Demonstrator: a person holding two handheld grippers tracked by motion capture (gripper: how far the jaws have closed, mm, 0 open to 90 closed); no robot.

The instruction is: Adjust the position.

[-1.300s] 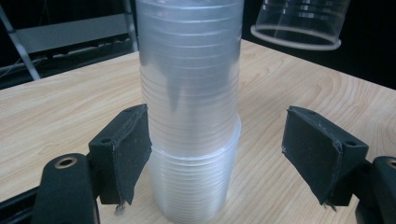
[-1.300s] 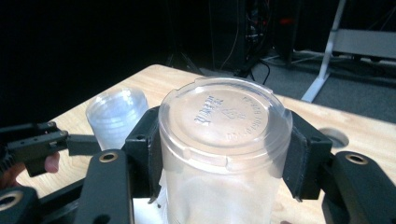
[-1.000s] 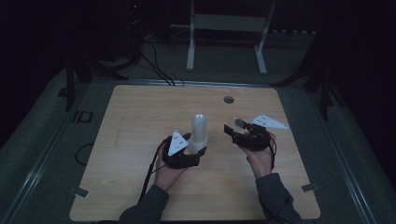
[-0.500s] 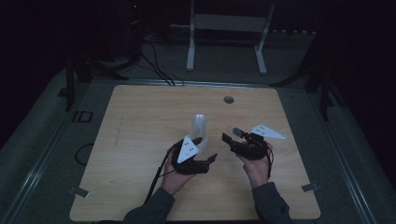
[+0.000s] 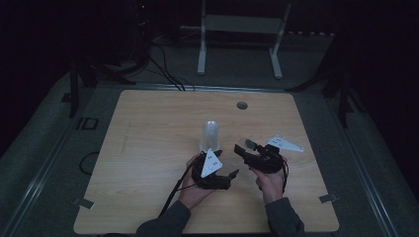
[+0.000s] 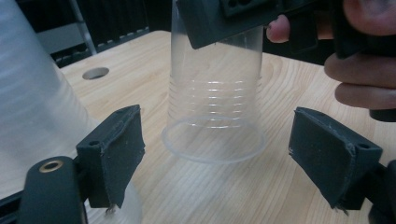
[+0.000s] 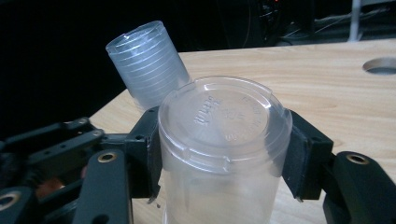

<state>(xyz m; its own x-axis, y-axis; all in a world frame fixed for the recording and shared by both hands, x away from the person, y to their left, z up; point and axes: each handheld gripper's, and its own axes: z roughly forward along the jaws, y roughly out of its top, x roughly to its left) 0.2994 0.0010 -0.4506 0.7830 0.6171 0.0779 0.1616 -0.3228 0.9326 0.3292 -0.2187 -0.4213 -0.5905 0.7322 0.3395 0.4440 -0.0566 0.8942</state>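
Gripping single clear cup [image 7: 219,154] upside-down, right claw [image 7: 222,158] clamped; left claw [image 6: 233,158] just opened wide, empty, beside cup stack [image 5: 210,136].

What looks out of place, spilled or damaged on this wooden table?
Nothing is spilled or damaged. The clear ribbed plastic cup and the stack of clear plastic cups both stand upside down, rims on the wooden table.

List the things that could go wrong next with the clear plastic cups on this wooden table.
1. The right gripper is clamped on the upside-down single clear plastic cup. Its thin wall might buckle, or the cup could slip free.
2. The left gripper, whose jaws have just been opening with nothing between them, sits close beside the upside-down stack of clear ribbed plastic cups. A sideways nudge might topple the stack.
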